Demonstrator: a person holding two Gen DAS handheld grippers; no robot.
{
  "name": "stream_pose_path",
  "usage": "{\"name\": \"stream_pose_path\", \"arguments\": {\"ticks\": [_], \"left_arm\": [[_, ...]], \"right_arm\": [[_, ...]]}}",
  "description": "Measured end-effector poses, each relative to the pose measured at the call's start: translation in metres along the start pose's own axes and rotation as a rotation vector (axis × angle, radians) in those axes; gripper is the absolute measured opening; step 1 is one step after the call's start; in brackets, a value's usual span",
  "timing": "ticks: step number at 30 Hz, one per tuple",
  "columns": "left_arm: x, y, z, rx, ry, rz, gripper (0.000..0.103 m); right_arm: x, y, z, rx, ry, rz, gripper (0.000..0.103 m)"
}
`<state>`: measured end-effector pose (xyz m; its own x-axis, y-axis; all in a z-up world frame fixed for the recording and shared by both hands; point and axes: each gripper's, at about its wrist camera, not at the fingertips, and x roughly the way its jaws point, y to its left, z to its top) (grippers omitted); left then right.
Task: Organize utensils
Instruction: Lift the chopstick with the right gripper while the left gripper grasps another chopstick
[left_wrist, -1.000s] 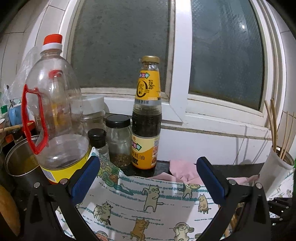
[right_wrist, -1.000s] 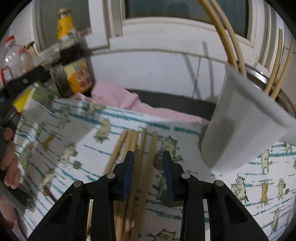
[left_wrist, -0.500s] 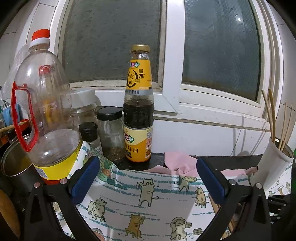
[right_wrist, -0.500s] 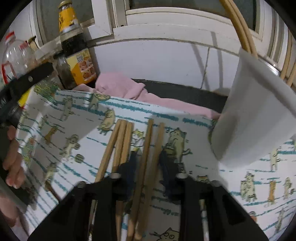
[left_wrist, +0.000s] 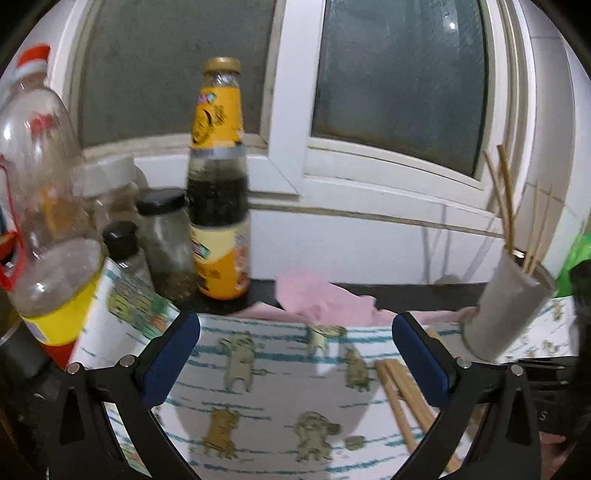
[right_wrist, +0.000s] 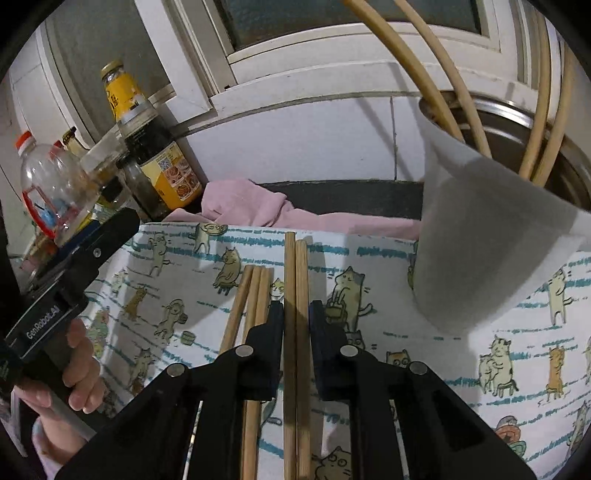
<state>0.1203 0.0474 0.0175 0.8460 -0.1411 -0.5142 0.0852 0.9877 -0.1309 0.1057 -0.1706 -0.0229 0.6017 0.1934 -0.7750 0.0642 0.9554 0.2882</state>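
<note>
My right gripper (right_wrist: 296, 306) is shut on a pair of wooden chopsticks (right_wrist: 295, 266) that point away along its fingers, over the cat-print cloth (right_wrist: 177, 288). Three more chopsticks (right_wrist: 251, 295) lie on the cloth just left of the held pair. To the right stands a tilted metal holder wrapped in white paper (right_wrist: 480, 240), with several pale chopsticks (right_wrist: 424, 74) in it. My left gripper (left_wrist: 295, 343) hangs open over the cloth (left_wrist: 277, 387) with nothing between its blue pads. The loose chopsticks (left_wrist: 402, 398) and the holder (left_wrist: 506, 302) show at its right.
A sauce bottle (left_wrist: 218, 206), a large oil bottle (left_wrist: 40, 206) and small jars (left_wrist: 166, 240) crowd the back left by the window sill. A pink rag (left_wrist: 321, 295) lies behind the cloth. A hand (right_wrist: 81, 369) holds the left gripper at the cloth's left edge.
The right jaws closed from astride the chopsticks onto two of them, now pressed together between the pads. The left gripper tipped downward, so more cloth and the loose chopsticks came into its view.
</note>
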Motion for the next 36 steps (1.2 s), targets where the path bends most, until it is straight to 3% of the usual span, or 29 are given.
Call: {"name": "stream_pose_path", "arguments": {"ticks": [2, 5, 9, 13, 19, 22, 25, 28, 34, 36], "left_arm": [[0.004, -0.003, -0.003, -0.003, 0.021, -0.049, 0.086], [0.021, -0.012, -0.008, 0.008, 0.126, -0.137, 0.066], [0.033, -0.021, -0.015, -0.008, 0.232, -0.240, 0.061], [0.038, -0.026, -0.020, 0.011, 0.258, -0.219, 0.061], [0.038, -0.020, -0.018, -0.007, 0.255, -0.204, 0.051], [0.041, -0.023, -0.020, 0.022, 0.273, -0.186, 0.043], [0.039, -0.029, -0.023, 0.061, 0.275, -0.187, 0.042], [0.039, -0.034, -0.025, 0.091, 0.275, -0.166, 0.042], [0.045, -0.032, -0.028, 0.085, 0.307, -0.141, 0.040], [0.044, -0.031, -0.027, 0.075, 0.302, -0.142, 0.040]], "right_arm": [[0.001, 0.000, -0.001, 0.012, 0.010, 0.034, 0.015], [-0.002, -0.002, -0.002, 0.020, 0.006, 0.023, 0.015], [0.002, -0.005, -0.002, 0.019, 0.033, -0.011, 0.015], [0.014, -0.011, -0.003, 0.037, 0.085, -0.033, 0.015], [0.009, -0.012, -0.002, 0.029, 0.041, -0.103, 0.015], [0.008, -0.013, -0.001, 0.038, 0.043, -0.078, 0.015], [0.002, -0.012, -0.001, 0.038, 0.020, -0.055, 0.015], [-0.002, -0.012, -0.002, 0.040, -0.008, -0.111, 0.015], [0.003, -0.011, -0.003, 0.037, 0.032, -0.048, 0.016], [0.002, -0.009, -0.003, 0.027, 0.021, -0.070, 0.017]]}}
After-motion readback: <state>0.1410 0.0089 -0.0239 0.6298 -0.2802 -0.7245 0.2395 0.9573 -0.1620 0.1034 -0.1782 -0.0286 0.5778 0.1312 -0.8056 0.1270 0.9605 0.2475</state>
